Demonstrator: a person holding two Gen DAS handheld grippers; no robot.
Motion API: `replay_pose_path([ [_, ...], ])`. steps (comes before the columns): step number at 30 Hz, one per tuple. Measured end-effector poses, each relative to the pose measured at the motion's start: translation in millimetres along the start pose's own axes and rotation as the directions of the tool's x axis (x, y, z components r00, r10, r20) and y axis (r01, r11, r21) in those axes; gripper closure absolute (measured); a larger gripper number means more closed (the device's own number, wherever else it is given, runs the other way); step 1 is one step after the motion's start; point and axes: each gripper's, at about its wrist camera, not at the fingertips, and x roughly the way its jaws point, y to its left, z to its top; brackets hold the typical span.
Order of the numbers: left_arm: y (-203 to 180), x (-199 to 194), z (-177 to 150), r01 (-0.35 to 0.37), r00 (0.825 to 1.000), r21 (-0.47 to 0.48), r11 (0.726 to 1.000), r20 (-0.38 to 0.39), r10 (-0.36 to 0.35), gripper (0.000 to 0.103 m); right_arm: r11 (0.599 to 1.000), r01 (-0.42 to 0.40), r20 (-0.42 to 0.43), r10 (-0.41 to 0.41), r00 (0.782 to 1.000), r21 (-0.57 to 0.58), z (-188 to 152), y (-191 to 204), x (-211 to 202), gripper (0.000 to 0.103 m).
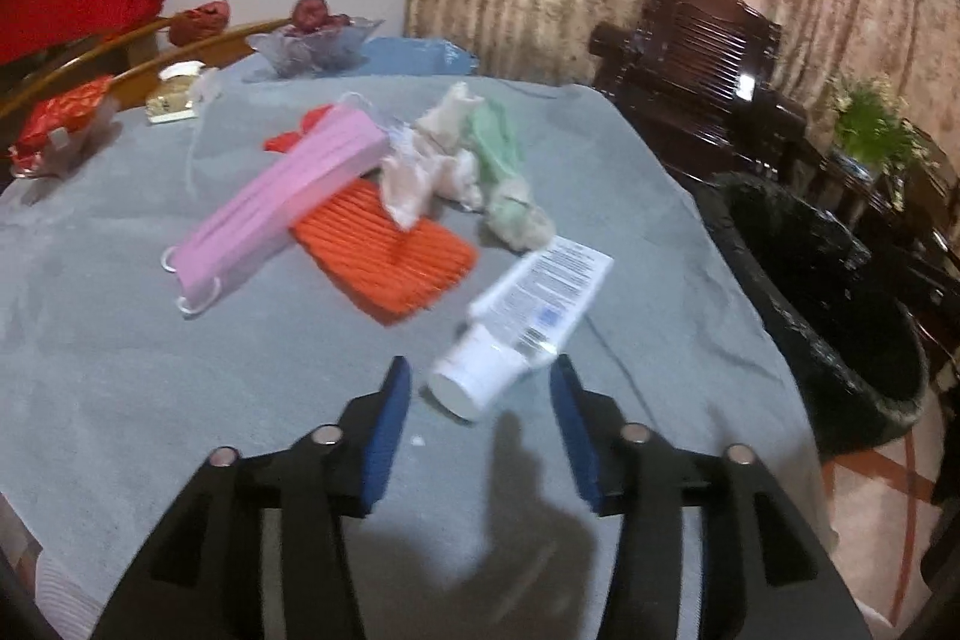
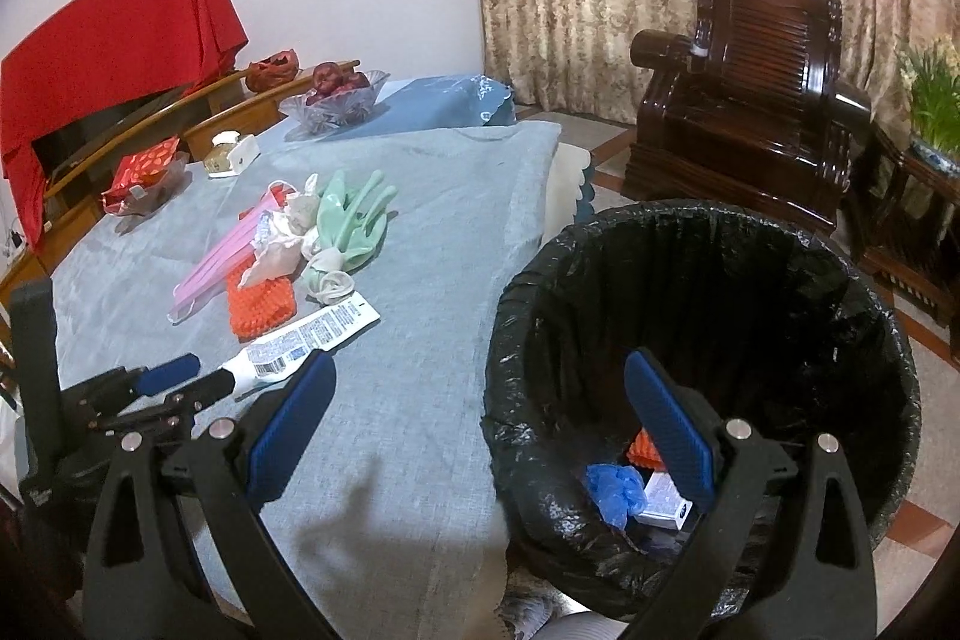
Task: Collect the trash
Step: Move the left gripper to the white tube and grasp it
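Observation:
A white tube [image 1: 528,304] with a printed label lies on the grey tablecloth [image 1: 120,340], cap toward me. My left gripper [image 1: 480,370] stands open around the cap end, its blue pads not touching the cap. Behind the tube lie a pink face mask [image 1: 276,196], an orange ribbed piece [image 1: 390,262], crumpled tissue [image 1: 420,166] and a green glove [image 1: 504,154]. My right gripper [image 2: 480,361] is open and holds nothing, over the table's edge and the black-lined bin [image 2: 600,226]. The bin holds a blue glove [image 2: 612,490] and a small white box [image 2: 663,502].
The bin [image 1: 828,292] stands on the floor right of the table. A glass fruit bowl [image 1: 312,40], a tissue pack [image 1: 174,100] and a red packet [image 1: 54,124] sit at the table's far side. A dark wooden armchair [image 1: 690,58] and a potted plant [image 1: 870,124] stand beyond.

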Motion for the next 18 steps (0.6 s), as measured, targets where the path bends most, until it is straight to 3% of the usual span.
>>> replay_pose_path([
  [7,3.3,30.9,7.7,0.044,0.998,0.004,0.999,-0.056,-0.043,0.042,1.000,0.003,0.000,-0.003,1.000,-0.001,0.9,-0.1,-1.9,0.009],
  [8,2.0,33.5,7.0,0.047,0.997,0.001,0.999,-0.062,-0.047,0.044,1.000,0.005,0.000,-0.005,1.000,-0.001,1.5,-0.9,-2.1,0.009],
  [11,-2.3,34.7,2.3,0.067,0.994,-0.013,0.998,-0.081,-0.068,0.064,1.000,0.011,0.001,-0.011,1.000,0.009,3.2,-3.6,-2.3,0.009],
  [13,-8.3,30.1,-3.3,0.104,0.990,-0.015,0.994,-0.097,-0.105,0.065,1.000,0.016,-0.001,-0.016,1.000,0.012,3.4,-5.1,-1.2,0.009],
  [15,-17.1,25.4,-6.4,0.129,0.986,0.003,0.992,-0.106,-0.128,0.058,1.000,0.018,-0.005,-0.018,1.000,0.016,3.0,-6.3,0.4,0.009],
  [16,-21.7,23.0,-6.7,0.132,0.986,0.016,0.991,-0.107,-0.129,0.051,1.000,0.018,-0.006,-0.018,1.000,0.018,3.4,-6.1,1.1,0.009],
  [17,-24.6,22.1,-5.7,0.121,0.988,0.024,0.992,-0.101,-0.118,0.038,1.000,0.017,-0.006,-0.017,1.000,0.019,3.5,-5.6,1.4,0.009],
  [18,-26.6,20.8,-3.9,0.108,0.990,0.029,0.994,-0.090,-0.105,0.033,1.000,0.016,-0.007,-0.016,1.000,0.017,3.6,-5.4,1.5,0.009],
])
